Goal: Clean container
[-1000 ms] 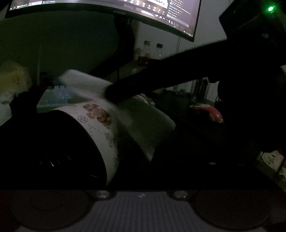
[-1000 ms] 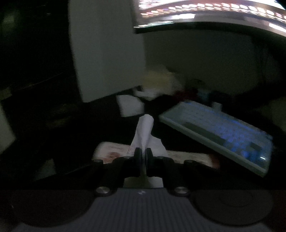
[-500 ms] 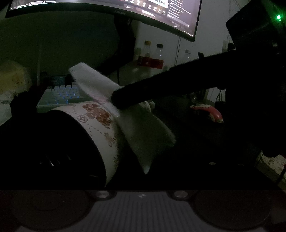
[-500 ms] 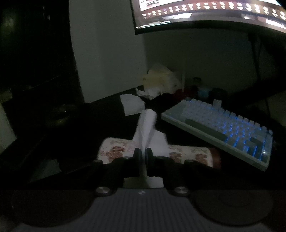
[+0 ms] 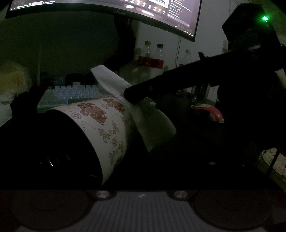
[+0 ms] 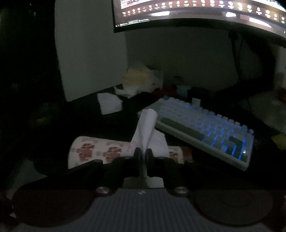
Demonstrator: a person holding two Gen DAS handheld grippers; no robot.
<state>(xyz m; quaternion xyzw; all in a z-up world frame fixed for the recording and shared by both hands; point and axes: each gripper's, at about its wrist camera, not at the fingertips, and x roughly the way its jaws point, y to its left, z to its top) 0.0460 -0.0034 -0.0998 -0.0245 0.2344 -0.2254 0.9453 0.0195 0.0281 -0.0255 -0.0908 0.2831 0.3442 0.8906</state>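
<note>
A white paper container [image 5: 107,128] with a red-brown print and a dark inside fills the left of the left wrist view. It hangs tilted and keeps its place in that view, gripped by my left gripper, whose fingers are lost in the dark. My right gripper [image 6: 143,151] is shut on a folded white tissue [image 6: 146,125]. In the left wrist view the right gripper [image 5: 128,94] reaches in from the right and presses the tissue [image 5: 110,80] on the container's upper outer wall. The right wrist view shows the container [image 6: 93,149] just beneath its fingers.
A keyboard [image 6: 205,128] lit blue lies behind the container, under a wide monitor [image 5: 107,7]. Bottles [image 5: 153,58] stand at the back. Crumpled tissues [image 6: 141,83] and a flat white sheet [image 6: 109,103] lie at the far left. A red-and-white object [image 5: 209,112] sits to the right.
The right gripper and its tissue have slid to the right along the container's upper wall. The container has kept its place in the left wrist view.
</note>
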